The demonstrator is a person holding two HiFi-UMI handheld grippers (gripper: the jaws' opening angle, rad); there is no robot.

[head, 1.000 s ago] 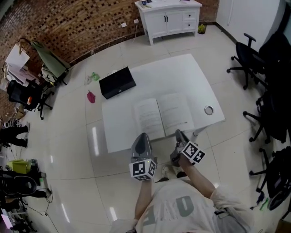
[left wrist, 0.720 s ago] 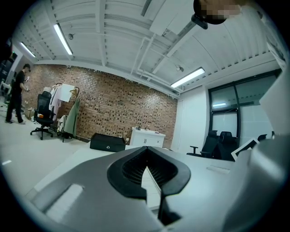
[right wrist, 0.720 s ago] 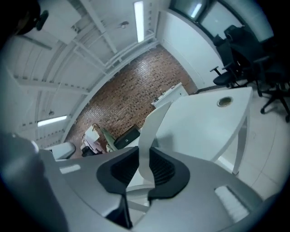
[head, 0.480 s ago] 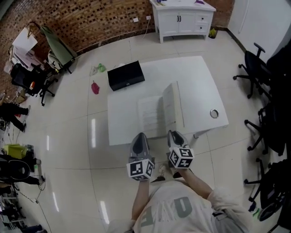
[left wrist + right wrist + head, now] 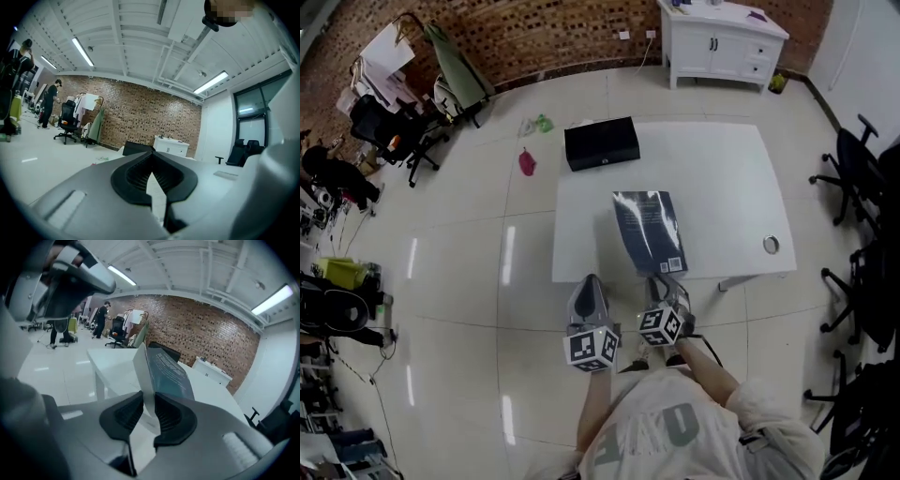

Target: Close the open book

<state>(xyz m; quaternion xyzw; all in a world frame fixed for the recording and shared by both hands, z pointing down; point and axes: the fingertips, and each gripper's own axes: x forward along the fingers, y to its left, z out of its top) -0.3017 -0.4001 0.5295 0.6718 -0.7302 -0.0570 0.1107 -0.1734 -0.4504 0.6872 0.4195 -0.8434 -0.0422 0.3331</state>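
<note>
The book [image 5: 650, 232] lies closed on the white table [image 5: 722, 178], dark cover up, near the front edge. My right gripper [image 5: 668, 282] is at the book's near edge. In the right gripper view the jaws of this gripper [image 5: 149, 403] are shut on the near edge of the book [image 5: 168, 373], whose white page block and dark cover rise between the pads. My left gripper [image 5: 591, 283] hovers at the table's front edge, left of the book and apart from it. Seen in the left gripper view, this gripper [image 5: 151, 157] is shut with nothing between its pads.
A black box [image 5: 600, 142] sits on the table's far left corner, and a small round ring [image 5: 771, 245] near its right edge. A white cabinet [image 5: 722, 37] stands behind the table. Office chairs [image 5: 862, 159] line the right side. More chairs and clutter [image 5: 384, 122] fill the far left.
The book went from lying open to closed: its right half swung up and over to the left. My right gripper rolled and moved left with it. The left gripper shifted slightly.
</note>
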